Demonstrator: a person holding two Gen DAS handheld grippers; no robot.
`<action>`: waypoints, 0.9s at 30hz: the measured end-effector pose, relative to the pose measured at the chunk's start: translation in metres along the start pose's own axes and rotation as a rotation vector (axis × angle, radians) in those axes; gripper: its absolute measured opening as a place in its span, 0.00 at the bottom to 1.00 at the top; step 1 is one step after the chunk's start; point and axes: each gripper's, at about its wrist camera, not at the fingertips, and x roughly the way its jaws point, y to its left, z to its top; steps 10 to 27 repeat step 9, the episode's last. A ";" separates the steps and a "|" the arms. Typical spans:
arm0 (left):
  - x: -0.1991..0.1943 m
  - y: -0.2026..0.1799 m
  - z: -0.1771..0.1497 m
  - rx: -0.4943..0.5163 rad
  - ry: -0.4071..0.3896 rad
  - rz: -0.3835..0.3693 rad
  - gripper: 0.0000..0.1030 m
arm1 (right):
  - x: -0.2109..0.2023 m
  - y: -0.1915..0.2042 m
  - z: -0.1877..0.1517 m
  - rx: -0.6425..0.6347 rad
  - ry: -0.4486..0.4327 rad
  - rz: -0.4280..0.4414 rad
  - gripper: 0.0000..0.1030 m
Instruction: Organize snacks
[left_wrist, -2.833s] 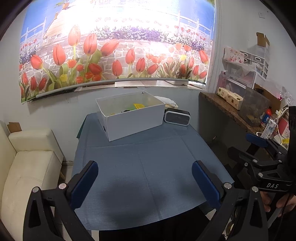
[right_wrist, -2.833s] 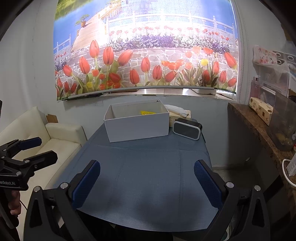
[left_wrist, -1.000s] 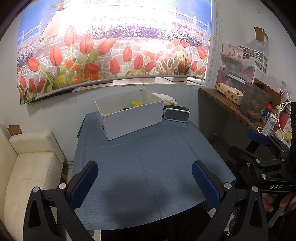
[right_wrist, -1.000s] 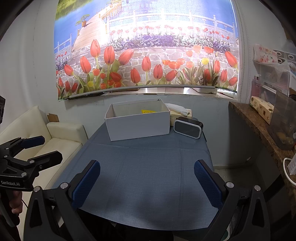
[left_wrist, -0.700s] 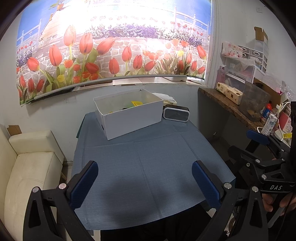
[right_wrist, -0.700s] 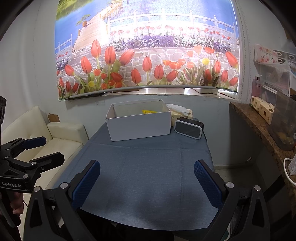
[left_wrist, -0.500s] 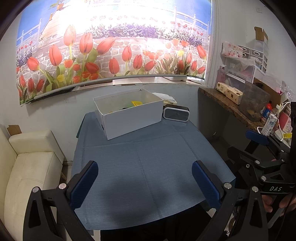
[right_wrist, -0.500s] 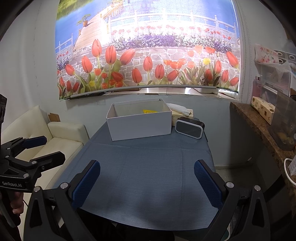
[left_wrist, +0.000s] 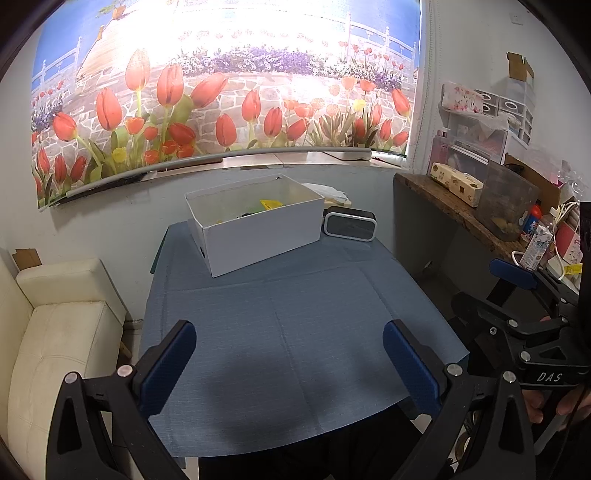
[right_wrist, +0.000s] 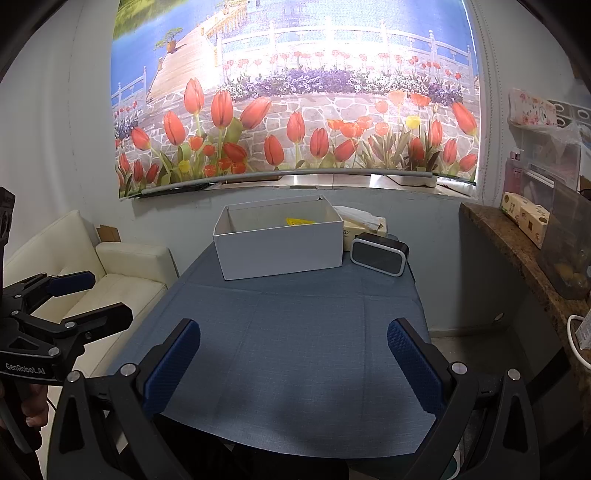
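Left claw (left_wrist: 290, 358): blue-padded fingers spread wide, nothing between them, held low over the near edge of the surface (left_wrist: 295, 332), pointing toward the far wall. Right claw (right_wrist: 293, 358): likewise spread wide and empty, held at the same near edge a little to the right, so that each claw shows at the margin of the other's view. Both stand well apart from any item; judged a resting or ready posture, with no grasp under way. Surface: a table under a blue-grey cloth, creased in a grid, its near and middle stretch bare. White box (left_wrist: 258, 229): open-topped cardboard, set at the far end of the surface, slightly turned; judged the collecting container for the task. Snacks (left_wrist: 271, 204): a yellow packet corner and some green and dark shapes show inside the box above its rim; how many there are cannot be told, and no loose snack is visible on the cloth, so the sorting looks largely done. Speaker-like device (left_wrist: 349, 229): dark-faced, light-edged, just beside the box's right end, probably unrelated to the task. Tissue box (right_wrist: 365, 225): behind the device, paper protruding. Sofa (left_wrist: 55, 332): cream, left of the surface. Side counter (left_wrist: 454, 210): right wall, crowded with cartons and containers. Tulip mural (right_wrist: 295, 129): covers the far wall.
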 end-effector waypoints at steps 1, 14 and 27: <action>0.000 0.000 0.000 0.000 -0.001 0.004 1.00 | 0.000 0.000 0.000 -0.001 0.000 0.000 1.00; 0.000 -0.001 0.000 0.004 -0.003 0.006 1.00 | -0.001 -0.001 0.000 0.000 -0.002 0.002 1.00; 0.000 -0.001 0.000 0.004 -0.003 0.006 1.00 | -0.001 -0.001 0.000 0.000 -0.002 0.002 1.00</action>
